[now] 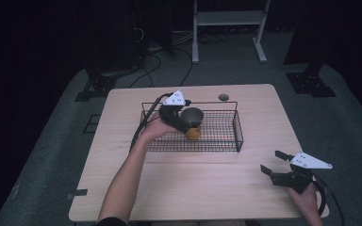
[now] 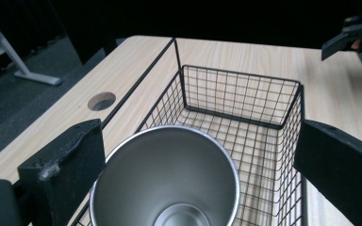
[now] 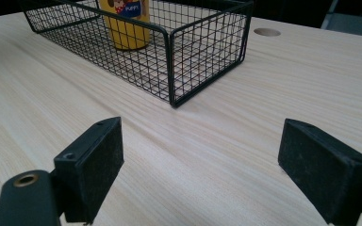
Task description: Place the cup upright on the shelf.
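Left gripper (image 1: 187,123) wide open around cup (image 1: 193,123) (near basket's (image 1: 238,134) left end); could tip it. Right gripper (image 1: 272,165) open, empty.

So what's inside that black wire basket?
The black wire basket holds one yellow cup with a shiny metal inside, standing upright near its left end. The cup's inside looks empty. The left gripper covers part of the cup's side.

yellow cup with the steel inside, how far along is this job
Done: the yellow steel-lined cup stands upright inside the black wire basket. In hand: the left gripper sits around the cup's rim, fingers spread and not clamped. Left: drawing that gripper clear. The right gripper is open above the wooden table.
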